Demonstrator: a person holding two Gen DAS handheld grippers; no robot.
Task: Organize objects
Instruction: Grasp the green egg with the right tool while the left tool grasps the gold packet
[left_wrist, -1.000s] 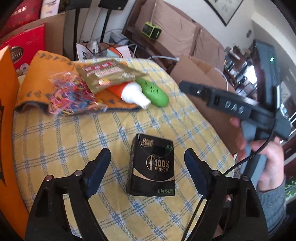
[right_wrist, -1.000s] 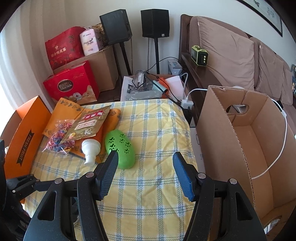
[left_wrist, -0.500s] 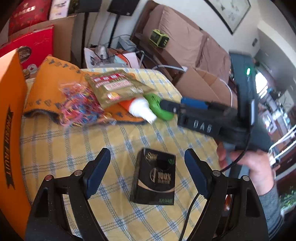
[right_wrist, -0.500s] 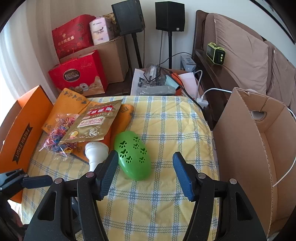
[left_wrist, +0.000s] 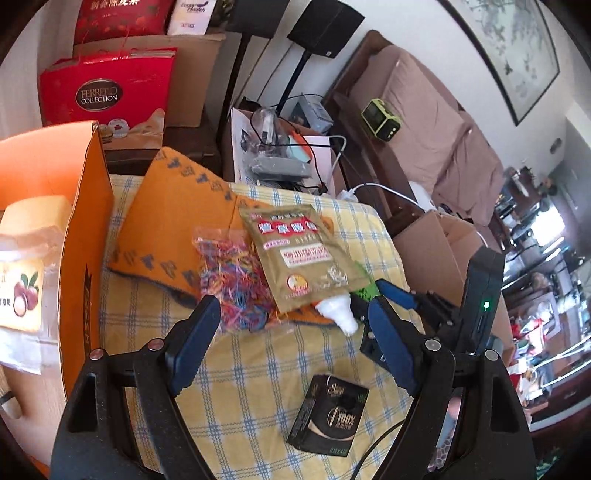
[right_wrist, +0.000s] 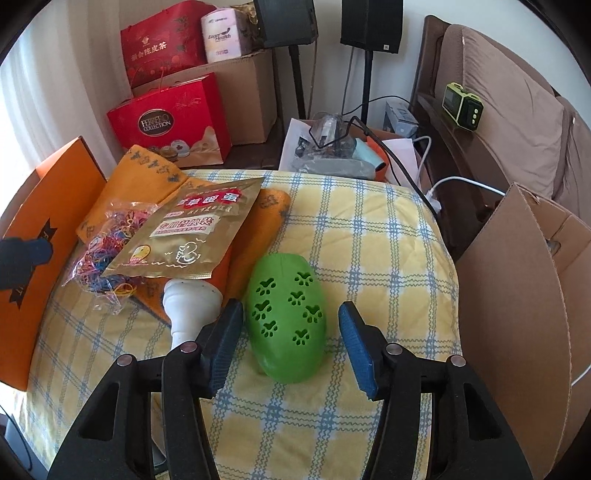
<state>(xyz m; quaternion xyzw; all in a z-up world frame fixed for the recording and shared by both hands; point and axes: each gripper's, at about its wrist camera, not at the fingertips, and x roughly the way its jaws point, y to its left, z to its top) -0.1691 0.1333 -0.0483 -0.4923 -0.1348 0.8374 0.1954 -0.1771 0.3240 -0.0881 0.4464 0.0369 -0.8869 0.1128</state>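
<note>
Right gripper (right_wrist: 288, 343): advanced to straddle green paw-print case (right_wrist: 286, 317), jaws closing, pads not yet touching. Left gripper (left_wrist: 291, 343): lifted off black tissue pack (left_wrist: 328, 415), now past it, empty.

red gift bag (right_wrist: 173, 122): "FERRERO COLLECTION" | tissue pack (right_wrist: 221, 35): "Eager Health", perhaps | black box (left_wrist: 328, 417): "100%" | orange box (left_wrist: 86, 302): lettering, unreadable here

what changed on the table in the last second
The right gripper came down around the green paw-print case and its jaws are closing, pads not yet touching. The left gripper drew back from the black box, open. Objects stayed put.
</note>
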